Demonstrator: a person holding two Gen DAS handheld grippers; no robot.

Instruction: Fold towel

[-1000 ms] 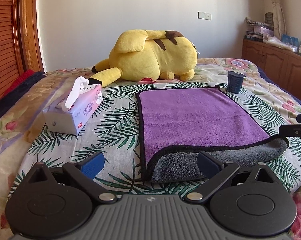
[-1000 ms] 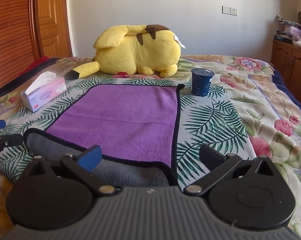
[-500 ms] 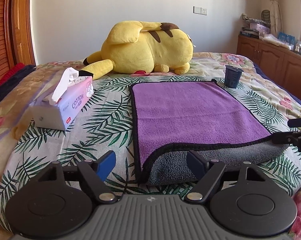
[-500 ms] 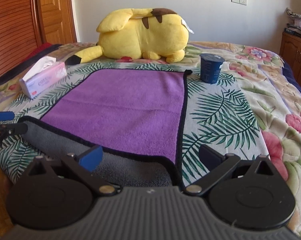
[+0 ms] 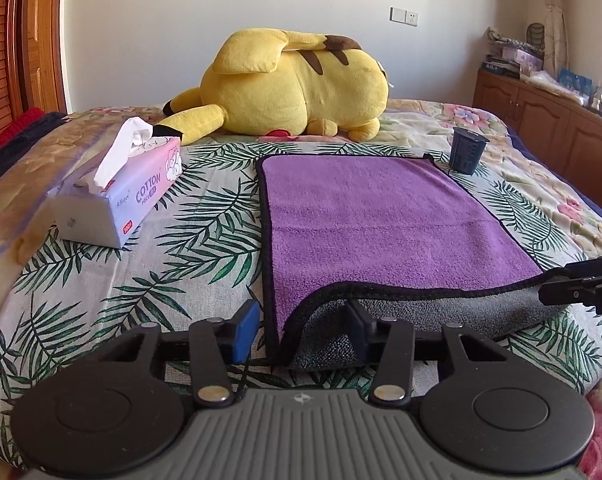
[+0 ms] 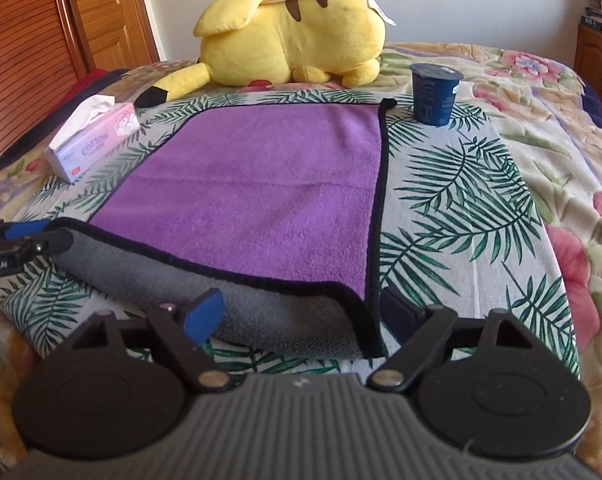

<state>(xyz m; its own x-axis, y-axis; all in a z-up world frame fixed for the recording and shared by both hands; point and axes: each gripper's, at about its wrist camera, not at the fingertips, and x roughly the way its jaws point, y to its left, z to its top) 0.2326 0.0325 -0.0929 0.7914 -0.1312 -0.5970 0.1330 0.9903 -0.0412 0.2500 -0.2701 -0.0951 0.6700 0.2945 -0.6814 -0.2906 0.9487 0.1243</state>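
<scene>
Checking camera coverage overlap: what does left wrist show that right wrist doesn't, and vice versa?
Left wrist only: the cluttered cabinet top by the curtain, and the right gripper entering from the right edge.

Right wrist only: the wooden door at close range, and the left gripper at the left edge.

Both: purple towel with its grey near edge turned up, yellow plush, tissue box, blue cup, leaf-print bedspread.
</scene>
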